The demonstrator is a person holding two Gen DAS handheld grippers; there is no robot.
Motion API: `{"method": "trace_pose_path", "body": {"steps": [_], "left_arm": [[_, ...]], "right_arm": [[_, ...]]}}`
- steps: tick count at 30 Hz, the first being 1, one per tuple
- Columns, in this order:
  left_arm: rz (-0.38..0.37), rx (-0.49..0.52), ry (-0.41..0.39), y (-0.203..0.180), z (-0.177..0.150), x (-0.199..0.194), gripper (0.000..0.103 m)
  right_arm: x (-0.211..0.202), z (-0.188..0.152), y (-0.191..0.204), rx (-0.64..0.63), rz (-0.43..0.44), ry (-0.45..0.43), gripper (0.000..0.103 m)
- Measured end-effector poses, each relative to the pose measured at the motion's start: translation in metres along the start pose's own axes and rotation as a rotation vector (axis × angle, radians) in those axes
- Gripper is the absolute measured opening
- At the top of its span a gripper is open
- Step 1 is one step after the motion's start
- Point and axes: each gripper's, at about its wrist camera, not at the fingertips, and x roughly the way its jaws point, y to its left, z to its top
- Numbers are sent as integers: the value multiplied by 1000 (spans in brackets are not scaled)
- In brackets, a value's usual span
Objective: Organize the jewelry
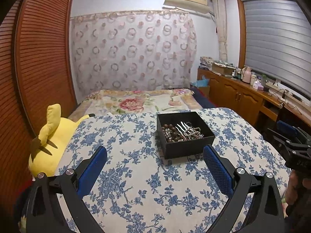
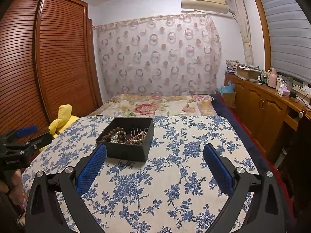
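Note:
A black open box (image 1: 186,147) stands on the table with the blue-flowered cloth (image 1: 136,174). It holds a heap of jewelry (image 1: 180,133): brown bead strings, pearl strands and a wavy hair comb. The box (image 2: 126,151) and the jewelry (image 2: 126,136) show in the right wrist view too. My left gripper (image 1: 155,151) is open and empty, above the cloth just short of the box. My right gripper (image 2: 155,149) is open and empty, with its left finger (image 2: 93,167) close to the box's near left corner. Each gripper shows at the edge of the other's view, the right (image 1: 295,147) and the left (image 2: 19,145).
A yellow plush toy (image 1: 50,147) lies at the table's left edge. A bed with a flowered blanket (image 1: 140,101) is beyond the table. A slatted wooden wardrobe (image 1: 38,58) is on the left. A wooden sideboard with bottles and boxes (image 1: 243,89) runs along the right under the window.

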Motion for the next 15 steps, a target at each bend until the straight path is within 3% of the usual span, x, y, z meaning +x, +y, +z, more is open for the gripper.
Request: {"method": "trace_pose_path", "body": {"steps": [15], "left_arm": [[-3, -6, -15, -1, 3, -5, 95]], "right_arm": [[-1, 1, 1, 1, -1, -3, 100]]}}
